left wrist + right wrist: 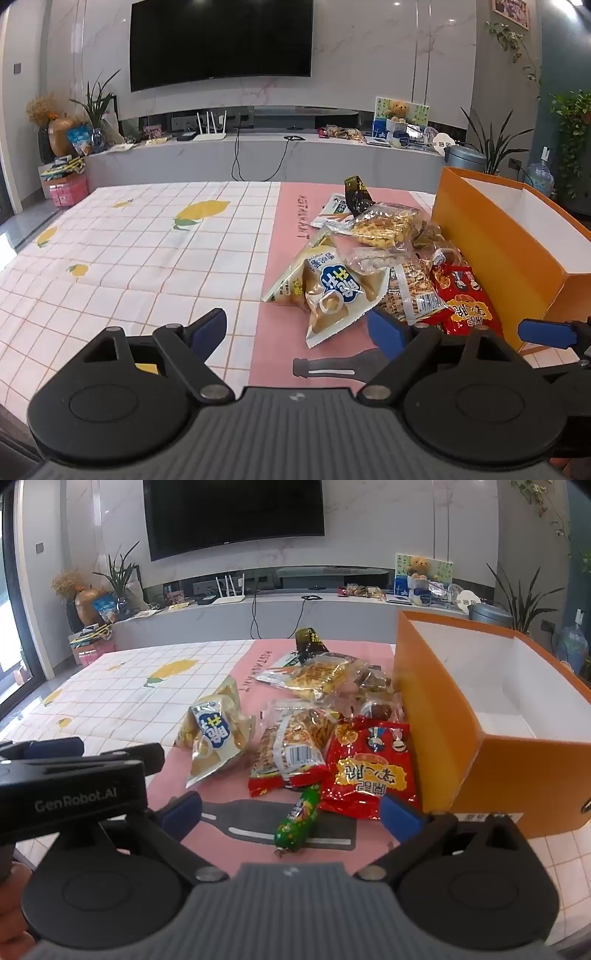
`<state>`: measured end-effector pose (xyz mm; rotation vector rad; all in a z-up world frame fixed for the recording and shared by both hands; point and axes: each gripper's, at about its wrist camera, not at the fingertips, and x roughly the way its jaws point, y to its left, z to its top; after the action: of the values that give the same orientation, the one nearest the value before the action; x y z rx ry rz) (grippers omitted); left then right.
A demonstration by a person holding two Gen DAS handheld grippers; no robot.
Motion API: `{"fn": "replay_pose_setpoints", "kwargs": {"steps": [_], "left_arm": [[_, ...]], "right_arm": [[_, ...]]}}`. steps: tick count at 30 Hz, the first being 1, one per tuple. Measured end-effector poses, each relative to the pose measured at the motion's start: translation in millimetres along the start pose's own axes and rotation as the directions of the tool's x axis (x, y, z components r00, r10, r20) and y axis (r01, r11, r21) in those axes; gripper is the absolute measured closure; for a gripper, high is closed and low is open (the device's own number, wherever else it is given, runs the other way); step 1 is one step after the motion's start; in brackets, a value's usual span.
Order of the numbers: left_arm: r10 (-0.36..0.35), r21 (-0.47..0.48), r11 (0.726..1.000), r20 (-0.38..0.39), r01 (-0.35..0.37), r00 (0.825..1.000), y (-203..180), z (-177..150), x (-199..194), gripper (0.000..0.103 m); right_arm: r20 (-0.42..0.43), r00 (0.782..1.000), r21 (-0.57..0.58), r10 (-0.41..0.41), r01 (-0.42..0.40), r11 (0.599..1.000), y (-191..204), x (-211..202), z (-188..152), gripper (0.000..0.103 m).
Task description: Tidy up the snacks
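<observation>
In the left wrist view the left gripper (297,328) fills the bottom of the frame with its blue-padded fingers spread wide and nothing between them, poised over the worktop (129,266) with its white grid-and-lemon cloth and pink mat. The heap of snack packets lies at centre right of that frame, touching the open orange cardboard box with white inside (517,236) at the right edge. Nearest the gripper is the pale yellow crisp bag with a blue label (332,295), and beside it, lower right, the shiny red foil packet with yellow lettering (467,312). In the right wrist view the right gripper (291,812) is likewise spread apart and empty at the bottom of the frame; the small green-wrapped sausage stick (297,821) lies on the pink mat just ahead, between its fingers' line, with the red foil packet just above right of it. A clear packet of golden fried snacks (317,674) tops the heap at centre, and the orange box stands at the right
</observation>
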<state>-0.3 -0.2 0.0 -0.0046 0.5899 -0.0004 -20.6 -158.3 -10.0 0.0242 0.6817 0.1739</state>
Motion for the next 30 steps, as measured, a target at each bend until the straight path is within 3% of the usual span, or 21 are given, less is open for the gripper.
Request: {"fn": "replay_pose_setpoints", "kwargs": {"steps": [2, 9, 30], "left_arm": [[-0.014, -0.019, 1.0, -0.031, 0.013, 0.999, 1, 1, 1, 0.002], [-0.006, -0.007, 1.0, -0.005, 0.006, 1.0, 6, -2, 3, 0.002], [-0.014, -0.025, 1.0, -0.027, 0.013, 1.0, 3, -1, 4, 0.002]], "right_arm": [[-0.001, 1.0, 0.001, 0.001, -0.001, 1.0, 0, 0, 0, 0.003], [0.002, 1.0, 0.0, 0.0, 0.0, 1.0, 0, 0, 0, 0.003], [-0.004, 1.0, 0.002, -0.01, 0.01, 1.0, 0, -3, -1, 0.003]]}}
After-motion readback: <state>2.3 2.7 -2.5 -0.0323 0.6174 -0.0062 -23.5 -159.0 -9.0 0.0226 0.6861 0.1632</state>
